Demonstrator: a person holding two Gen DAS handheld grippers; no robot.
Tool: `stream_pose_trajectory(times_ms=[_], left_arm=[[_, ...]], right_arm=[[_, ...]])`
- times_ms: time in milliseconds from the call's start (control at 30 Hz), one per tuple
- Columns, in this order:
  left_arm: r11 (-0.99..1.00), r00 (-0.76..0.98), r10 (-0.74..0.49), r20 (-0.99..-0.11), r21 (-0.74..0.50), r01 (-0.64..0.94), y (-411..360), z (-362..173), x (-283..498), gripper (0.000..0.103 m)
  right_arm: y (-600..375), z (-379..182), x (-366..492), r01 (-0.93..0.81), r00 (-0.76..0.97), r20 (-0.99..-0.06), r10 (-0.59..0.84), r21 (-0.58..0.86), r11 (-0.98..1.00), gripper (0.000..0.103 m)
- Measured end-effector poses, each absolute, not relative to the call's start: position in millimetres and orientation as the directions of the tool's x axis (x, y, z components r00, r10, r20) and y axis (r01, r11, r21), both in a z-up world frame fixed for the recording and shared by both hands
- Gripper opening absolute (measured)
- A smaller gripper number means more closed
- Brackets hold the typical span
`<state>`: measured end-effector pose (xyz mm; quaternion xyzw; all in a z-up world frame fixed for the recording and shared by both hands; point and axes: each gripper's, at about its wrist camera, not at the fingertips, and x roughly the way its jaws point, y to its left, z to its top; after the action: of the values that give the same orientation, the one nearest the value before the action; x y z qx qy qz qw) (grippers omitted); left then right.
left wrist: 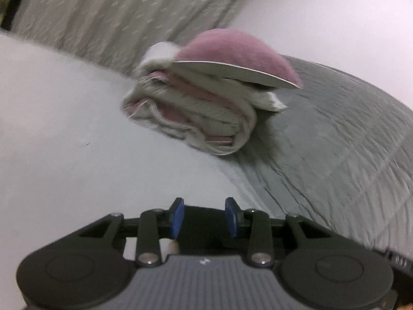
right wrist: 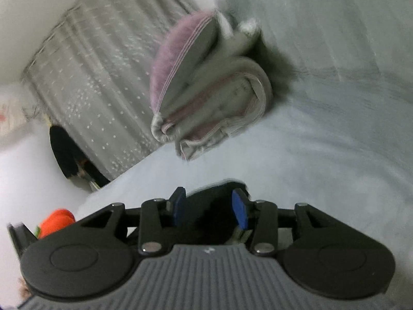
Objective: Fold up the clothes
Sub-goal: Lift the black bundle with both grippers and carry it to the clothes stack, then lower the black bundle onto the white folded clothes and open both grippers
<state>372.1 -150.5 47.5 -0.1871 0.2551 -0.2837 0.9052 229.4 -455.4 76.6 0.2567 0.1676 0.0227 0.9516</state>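
While both grippers' fingers [left wrist: 205, 217] [right wrist: 210, 210] stand spread and empty, folded clothes [left wrist: 196, 118] rest on the grey bedsheet [left wrist: 335, 142] near a curtain [right wrist: 98, 90].

fuzzy cloth garment [left wrist: 206, 108], matt wrinkled bedsheet [left wrist: 335, 155]

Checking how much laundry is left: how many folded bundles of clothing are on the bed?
1. The folded pink-and-white bundle lies on the bed, ahead of both grippers, touching neither. Others may lie outside these views.
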Motion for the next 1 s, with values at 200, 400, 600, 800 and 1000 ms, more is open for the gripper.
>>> stream_pose_trajectory(times_ms=[200, 400, 600, 800, 1000], left_arm=[[0.774, 0.665, -0.632, -0.399, -0.369, 0.515, -186, 22, 364, 0.042], [0.775, 0.651, -0.632, -0.421, -0.360, 0.519, -186, 12, 362, 0.042], [0.805, 0.663, -0.592, -0.458, -0.358, 0.472, -186, 46, 350, 0.056], [0.868, 0.673, -0.497, -0.548, -0.304, 0.394, -187, 76, 318, 0.076], [0.913, 0.683, -0.406, -0.607, -0.229, 0.339, -186, 101, 277, 0.100]], right_arm=[[-409, 61, 243, 0.020, 0.933, -0.351, 0.073, 0.255, 0.967, 0.044], [-407, 32, 246, 0.045, 0.911, -0.410, 0.043, 0.202, 0.978, 0.044], [-407, 67, 236, 0.055, 0.913, -0.406, 0.037, 0.214, 0.975, 0.045], [-408, 97, 221, 0.111, 0.886, -0.464, -0.004, 0.203, 0.973, 0.053], [-399, 117, 183, 0.184, 0.838, -0.545, -0.035, 0.220, 0.958, 0.079]])
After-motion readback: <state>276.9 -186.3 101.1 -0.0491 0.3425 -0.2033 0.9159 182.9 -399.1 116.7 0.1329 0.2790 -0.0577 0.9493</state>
